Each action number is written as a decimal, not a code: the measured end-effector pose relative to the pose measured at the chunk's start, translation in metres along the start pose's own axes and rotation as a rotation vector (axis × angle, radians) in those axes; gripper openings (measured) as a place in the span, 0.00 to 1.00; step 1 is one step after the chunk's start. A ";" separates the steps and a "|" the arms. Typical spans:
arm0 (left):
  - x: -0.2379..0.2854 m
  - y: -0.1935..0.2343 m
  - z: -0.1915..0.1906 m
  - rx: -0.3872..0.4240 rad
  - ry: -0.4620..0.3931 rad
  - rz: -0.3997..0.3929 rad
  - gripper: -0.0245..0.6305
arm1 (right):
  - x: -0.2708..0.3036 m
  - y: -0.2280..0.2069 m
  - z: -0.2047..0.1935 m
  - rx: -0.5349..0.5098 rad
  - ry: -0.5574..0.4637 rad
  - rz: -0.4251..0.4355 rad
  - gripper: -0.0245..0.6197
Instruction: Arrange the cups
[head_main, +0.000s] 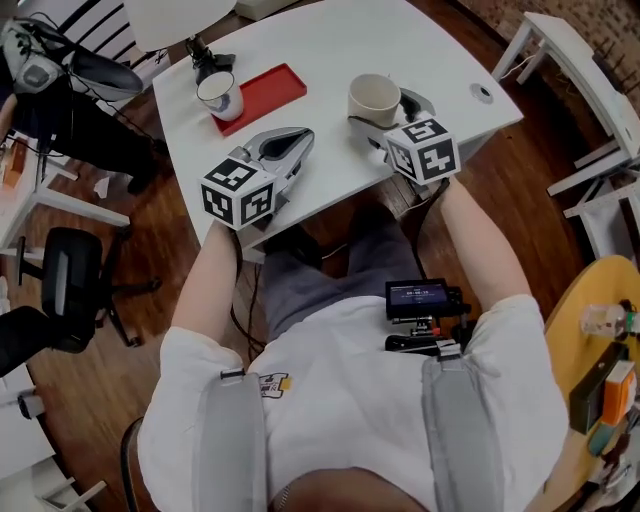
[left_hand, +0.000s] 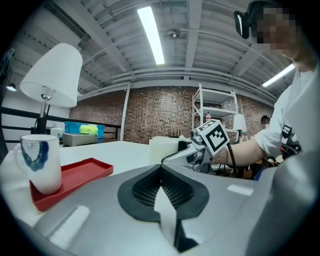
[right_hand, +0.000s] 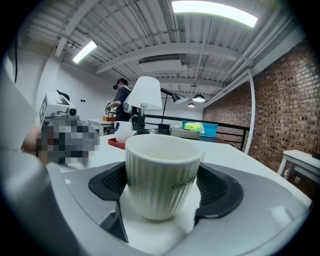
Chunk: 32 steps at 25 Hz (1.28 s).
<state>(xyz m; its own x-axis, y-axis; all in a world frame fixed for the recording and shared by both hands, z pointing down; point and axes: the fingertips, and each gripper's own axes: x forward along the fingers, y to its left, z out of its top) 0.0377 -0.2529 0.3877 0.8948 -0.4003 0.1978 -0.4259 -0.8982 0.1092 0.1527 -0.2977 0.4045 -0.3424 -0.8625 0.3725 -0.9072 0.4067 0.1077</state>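
Observation:
A cream ribbed cup stands on the white table. My right gripper is open, and its jaws reach round the cup with a pad on each side, not pressing on it. A white cup with a blue pattern stands on the near end of a red tray; both show at the left of the left gripper view as the cup and the tray. My left gripper lies shut and empty just right of the tray, pointing across the table.
A white lamp stands behind the tray. A small round disc sits near the table's right corner. An office chair is on the floor at left, white furniture at right, and a yellow round table with items at lower right.

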 end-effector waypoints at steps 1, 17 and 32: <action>0.000 0.001 0.000 0.000 -0.002 0.006 0.04 | 0.002 0.004 0.001 0.009 0.009 -0.024 0.70; 0.003 0.001 -0.001 0.004 -0.006 0.027 0.04 | -0.008 0.010 -0.012 -0.258 0.087 0.312 0.84; 0.005 -0.004 -0.003 0.013 -0.020 0.022 0.04 | 0.020 0.023 -0.021 -0.098 0.162 0.221 0.73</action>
<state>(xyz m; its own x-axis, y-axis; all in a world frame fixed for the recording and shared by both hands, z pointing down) 0.0436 -0.2506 0.3909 0.8878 -0.4232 0.1809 -0.4437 -0.8914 0.0922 0.1304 -0.2991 0.4334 -0.4786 -0.6939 0.5380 -0.7842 0.6134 0.0935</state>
